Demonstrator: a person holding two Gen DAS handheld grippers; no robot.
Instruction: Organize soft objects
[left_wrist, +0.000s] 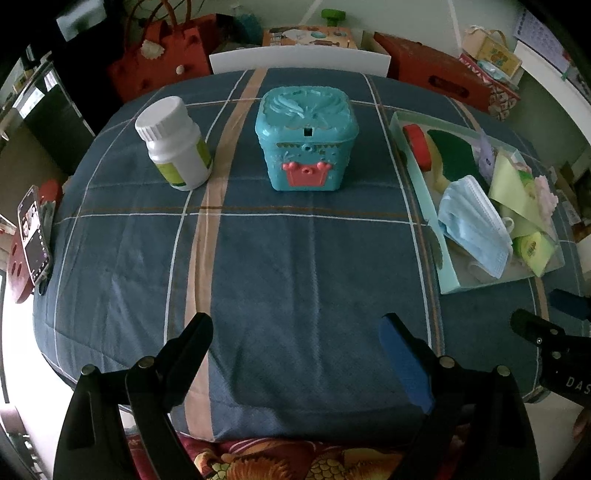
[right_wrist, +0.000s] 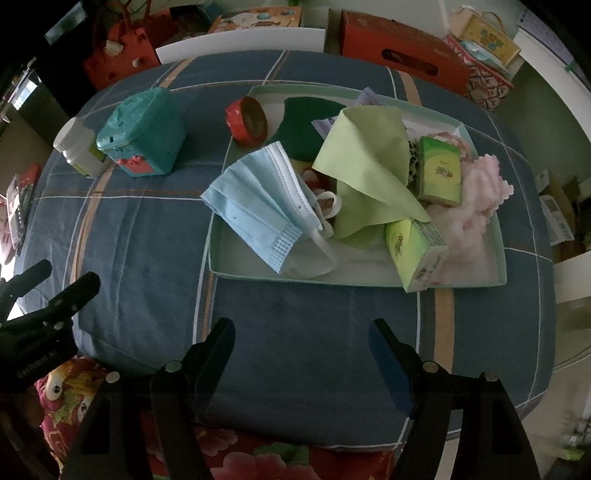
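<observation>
Soft objects sit piled in a shallow pale-green tray (right_wrist: 354, 275) on the right of the blue checked worktop (right_wrist: 303, 354): a blue face mask (right_wrist: 258, 206), a green cloth (right_wrist: 365, 162), tissue packs (right_wrist: 439, 171) and pink fluff (right_wrist: 480, 206). A red tape roll (right_wrist: 246, 120) leans at the tray's far left rim. Left of it stand a teal box (left_wrist: 306, 138) and a white bottle (left_wrist: 173, 142). Left claw (left_wrist: 295, 358) and right claw (right_wrist: 301, 354) both hang wide and empty over bare cloth near the worktop's near edge.

Dim, fisheye-warped, glare at left
</observation>
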